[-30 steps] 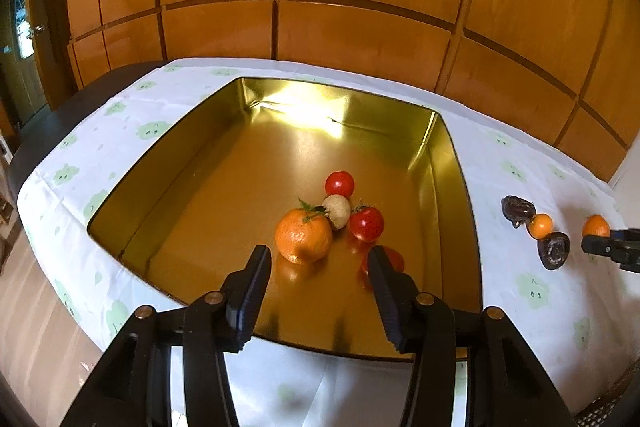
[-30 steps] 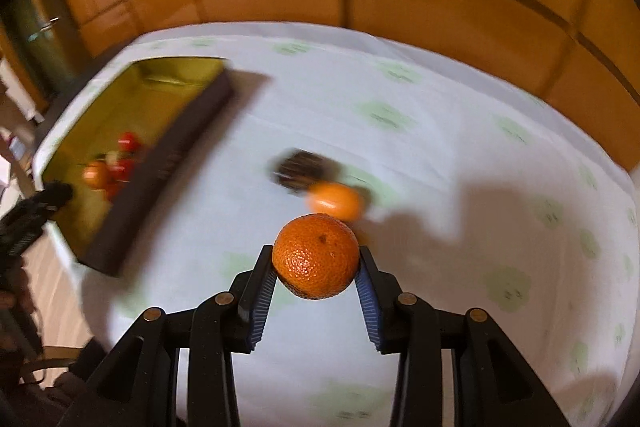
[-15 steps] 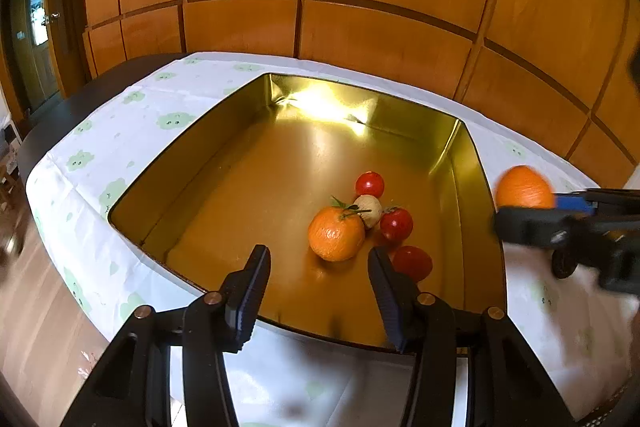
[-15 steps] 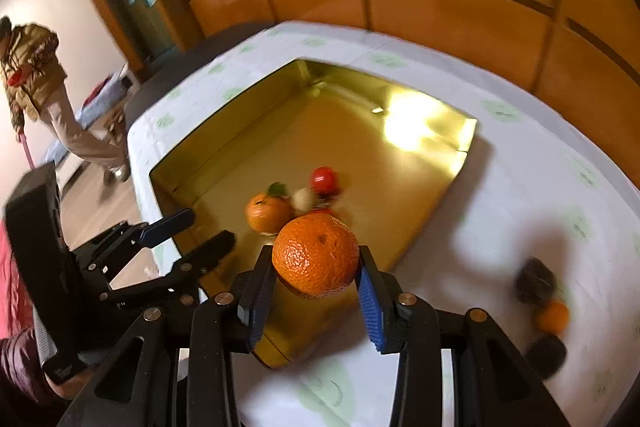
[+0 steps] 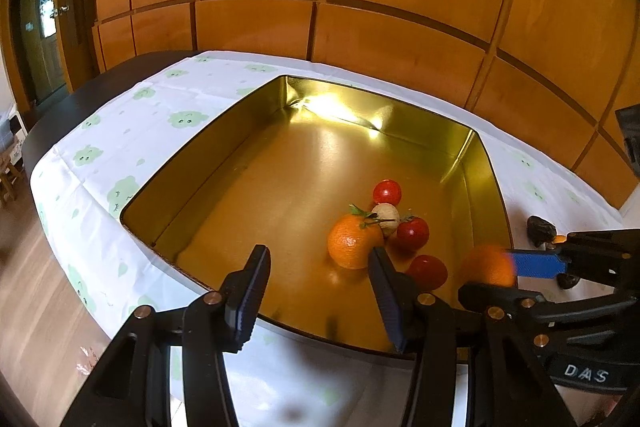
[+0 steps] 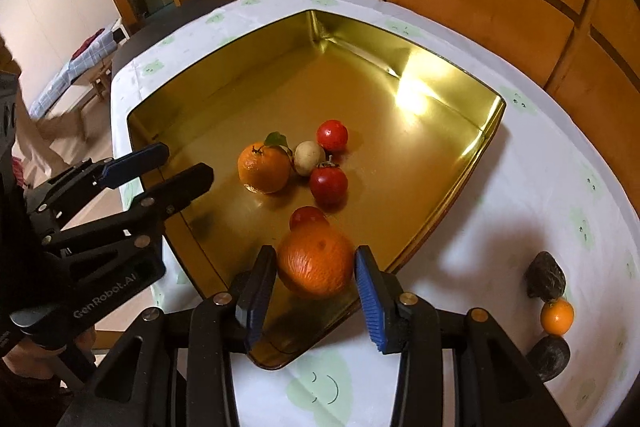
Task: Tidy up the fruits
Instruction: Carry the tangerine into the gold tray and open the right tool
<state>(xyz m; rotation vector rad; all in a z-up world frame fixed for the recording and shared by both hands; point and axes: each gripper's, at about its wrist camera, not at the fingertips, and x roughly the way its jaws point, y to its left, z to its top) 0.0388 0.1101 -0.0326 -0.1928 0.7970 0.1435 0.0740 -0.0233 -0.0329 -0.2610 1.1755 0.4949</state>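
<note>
Partly blurred, the orange [image 6: 316, 263] sits between the fingers of the right gripper [image 6: 316, 281], above the near corner of the gold tin [image 6: 460, 179]; the pads look a hair off its sides, so whether it is gripped or just released I cannot tell. It hides part of one tomato [image 6: 306, 217] behind it. The left gripper [image 5: 318, 293] hangs half open over the tin's near edge, with nothing between its fingers. Inside the tin lie three tomatoes, one leafy orange [image 6: 264, 167] and one small pale round fruit [image 6: 308, 157], bunched together toward the right wall. On the tablecloth [image 6: 520, 187], well clear of the tin's right side, are two dark wrinkled fruits [image 6: 546, 279], the nearer one cut off by the gripper's frame, with one small orange fruit [image 6: 557, 315] touching both. In the left view those three are mostly hidden.
</note>
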